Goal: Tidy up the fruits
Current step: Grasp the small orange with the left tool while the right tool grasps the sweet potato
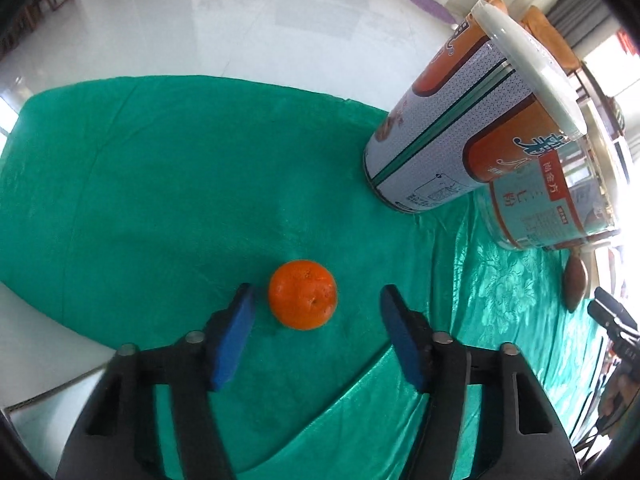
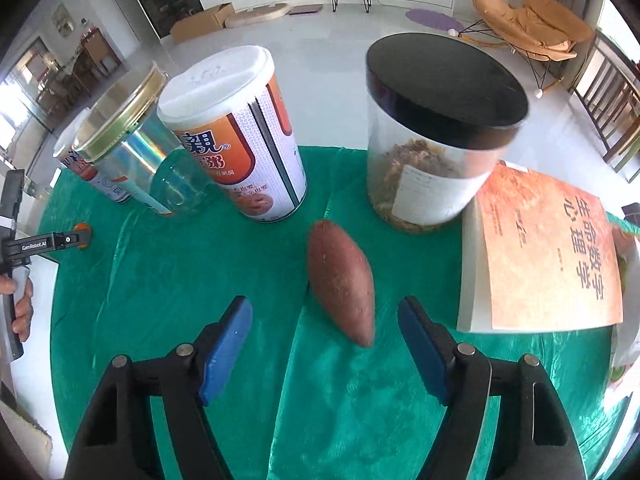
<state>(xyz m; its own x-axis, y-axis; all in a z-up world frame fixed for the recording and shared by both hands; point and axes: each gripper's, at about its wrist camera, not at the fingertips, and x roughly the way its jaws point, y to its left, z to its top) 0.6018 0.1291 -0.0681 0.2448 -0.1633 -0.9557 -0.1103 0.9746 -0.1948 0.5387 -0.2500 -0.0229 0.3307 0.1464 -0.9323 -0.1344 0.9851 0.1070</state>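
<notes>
An orange (image 1: 303, 294) lies on the green cloth (image 1: 160, 168). My left gripper (image 1: 318, 300) is open, its blue pads either side of the orange without touching it. A brown sweet potato (image 2: 341, 280) lies on the cloth in the right wrist view, and shows at the far right of the left wrist view (image 1: 576, 280). My right gripper (image 2: 325, 312) is open, its pads on either side of the potato's near tip, apart from it. The left gripper (image 2: 76, 236) and the orange (image 2: 85, 229) show at the left edge of the right wrist view.
A white and orange canister (image 1: 460, 120) (image 2: 236, 136) stands behind the fruit. Beside it are a clear gold-rimmed jar (image 2: 132, 136), a black-lidded jar (image 2: 436, 136) and an orange book (image 2: 544, 252). The table edge lies at the left (image 1: 36, 344).
</notes>
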